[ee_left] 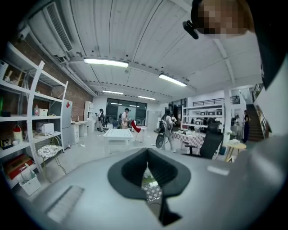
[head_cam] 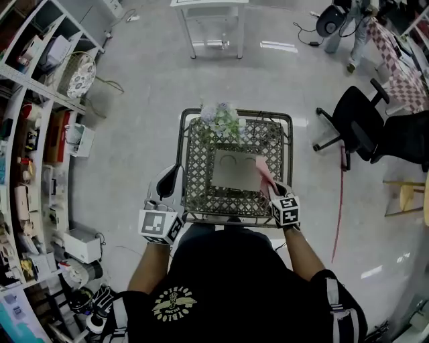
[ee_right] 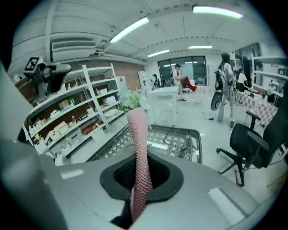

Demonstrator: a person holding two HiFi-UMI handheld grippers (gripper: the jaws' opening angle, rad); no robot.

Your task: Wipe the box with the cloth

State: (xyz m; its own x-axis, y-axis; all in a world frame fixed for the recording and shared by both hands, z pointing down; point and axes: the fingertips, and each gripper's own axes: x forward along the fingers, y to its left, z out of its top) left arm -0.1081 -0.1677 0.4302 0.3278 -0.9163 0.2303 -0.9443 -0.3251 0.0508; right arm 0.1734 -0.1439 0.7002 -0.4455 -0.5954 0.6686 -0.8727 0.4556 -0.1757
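In the head view a flat grey-brown box (head_cam: 234,169) lies on the lattice top of a metal wire table (head_cam: 287,144) right in front of me. My right gripper (head_cam: 269,189) is at the box's right front corner, shut on a pink cloth (head_cam: 263,173) that stands up over that edge of the box. The right gripper view has the pink cloth (ee_right: 138,143) sticking straight up out of the right gripper (ee_right: 138,173). My left gripper (head_cam: 171,182) hovers at the table's left front edge, apart from the box. In the left gripper view, the left gripper (ee_left: 147,158) is shut and holds nothing.
A small plant with pale flowers (head_cam: 221,120) stands at the table's far edge, behind the box. Crowded shelves (head_cam: 33,134) line the left side. A black office chair (head_cam: 358,127) and a red cable (head_cam: 338,208) are on the floor to the right, a white table (head_cam: 211,20) farther ahead.
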